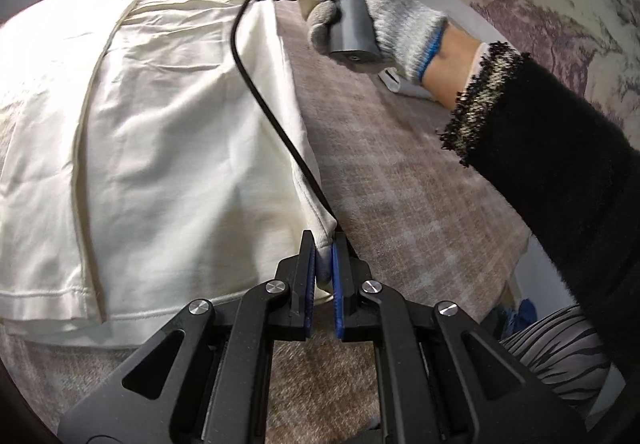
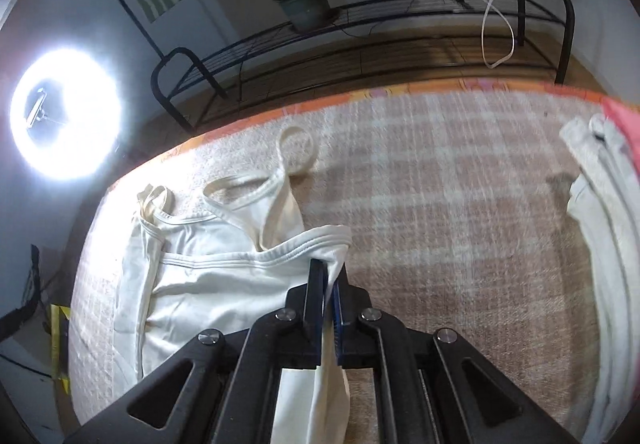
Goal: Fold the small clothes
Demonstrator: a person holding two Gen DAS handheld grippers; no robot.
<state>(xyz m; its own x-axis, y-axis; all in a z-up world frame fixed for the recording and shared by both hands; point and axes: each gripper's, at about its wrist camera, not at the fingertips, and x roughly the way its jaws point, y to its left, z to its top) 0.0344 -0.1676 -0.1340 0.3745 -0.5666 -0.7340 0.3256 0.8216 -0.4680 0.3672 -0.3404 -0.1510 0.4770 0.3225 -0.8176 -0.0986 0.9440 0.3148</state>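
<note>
A cream sleeveless top (image 1: 160, 147) lies spread on a checked brown blanket (image 1: 400, 163). My left gripper (image 1: 323, 256) is shut on its near hem corner, at the right edge of the cloth. In the right wrist view the same top (image 2: 208, 284) shows its straps and neckline toward the far side. My right gripper (image 2: 329, 276) is shut on the top's upper right edge near the armhole band. In the left wrist view, a gloved hand (image 1: 360, 3) holds the right gripper's handle above the far end of the top.
A second pale garment (image 2: 596, 244) lies bunched at the blanket's right edge by a pink cloth (image 2: 624, 123). A black metal rack (image 2: 360, 43) with a potted plant (image 2: 304, 7) stands beyond the table. A ring light (image 2: 64, 115) glares at left. A black cable (image 1: 264, 103) crosses the top.
</note>
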